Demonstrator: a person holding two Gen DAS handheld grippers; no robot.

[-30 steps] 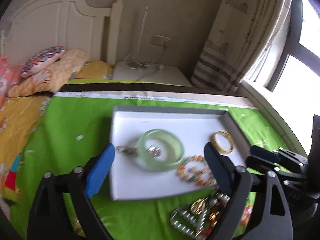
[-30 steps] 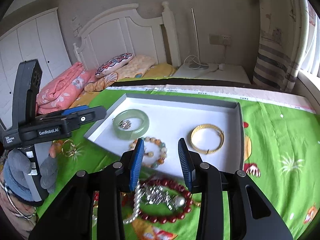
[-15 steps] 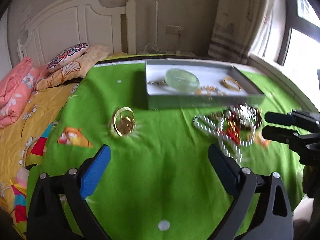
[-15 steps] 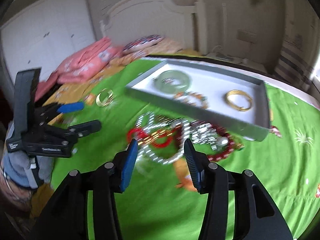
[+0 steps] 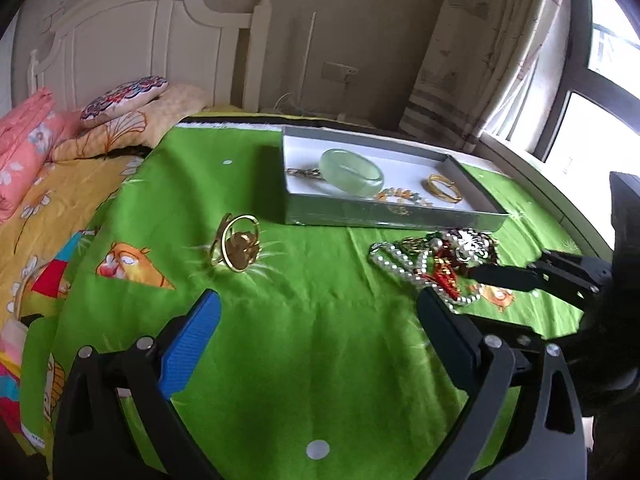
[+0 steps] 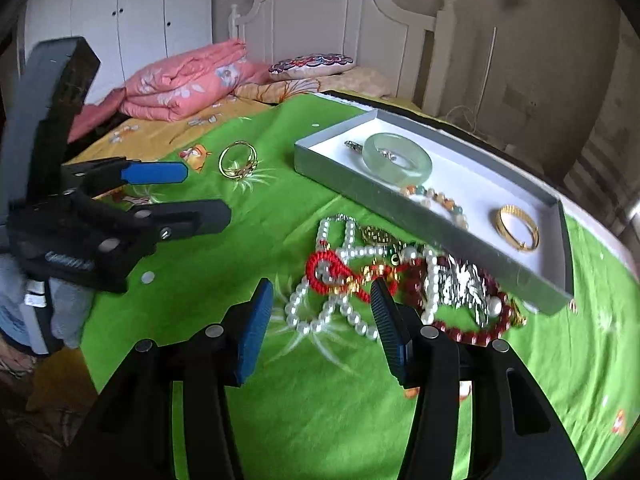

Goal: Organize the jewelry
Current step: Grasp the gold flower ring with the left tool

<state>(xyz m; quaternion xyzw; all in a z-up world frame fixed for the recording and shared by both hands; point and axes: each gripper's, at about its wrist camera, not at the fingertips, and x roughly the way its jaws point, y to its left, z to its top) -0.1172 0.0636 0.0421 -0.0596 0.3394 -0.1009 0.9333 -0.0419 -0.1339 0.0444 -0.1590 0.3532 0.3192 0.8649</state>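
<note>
So we've got both grippers hovering over the bed's green sheet (image 5: 304,320) with nothing in either one. The left gripper (image 5: 316,320) has its fingers spread wide, released. The gold bangle (image 5: 236,246) lies loose on the sheet ahead of its left finger, probably the next pick for that side, since it sits off on its own.

The right gripper (image 6: 322,308) has its fingers about half apart, nothing pinched. The tangled pile (image 6: 384,280) of pearl strands, red cord and dark red beads sits just past its fingertips, the pearls reaching between them. Half open makes sense to us for thin strands.

The grey tray (image 6: 460,246) lies beyond the pile and already holds the jade bangle (image 6: 398,160), a beaded bracelet (image 6: 438,200) and a gold bracelet (image 6: 518,228), so that's clearly where everything goes.
</note>
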